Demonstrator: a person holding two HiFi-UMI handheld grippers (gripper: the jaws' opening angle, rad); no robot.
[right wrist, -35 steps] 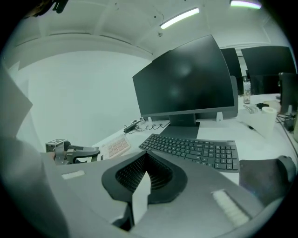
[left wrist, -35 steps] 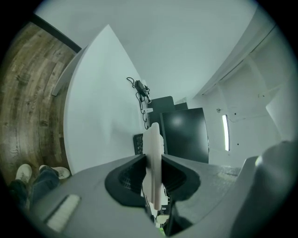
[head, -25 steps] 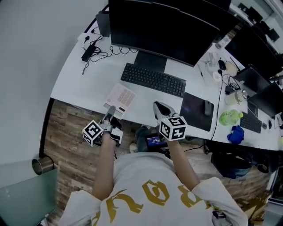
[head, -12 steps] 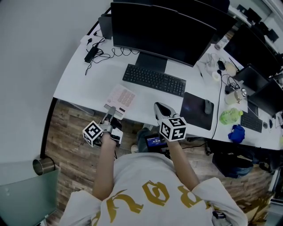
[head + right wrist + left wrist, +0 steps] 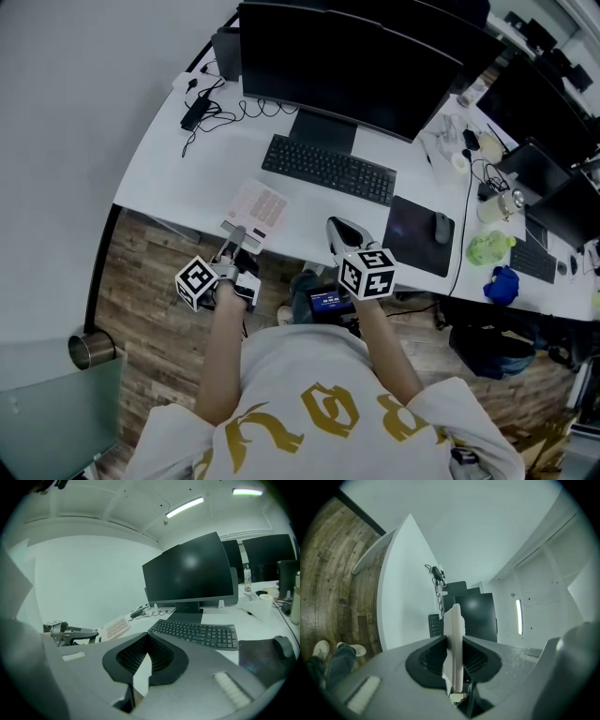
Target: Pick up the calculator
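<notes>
The calculator, pale pink with rows of keys, hangs over the white desk's front edge. My left gripper is shut on its near end. In the left gripper view the calculator stands edge-on between the two black pads, which press on both faces. The right gripper view shows the calculator tilted a little above the desk, with the left gripper behind it. My right gripper hovers at the desk edge to the right, with its pads meeting at the tips and nothing between them.
A black keyboard lies before a large dark monitor. A mouse sits on a dark pad at the right. A power adapter with cables lies at the far left. A metal bin stands on the wood floor.
</notes>
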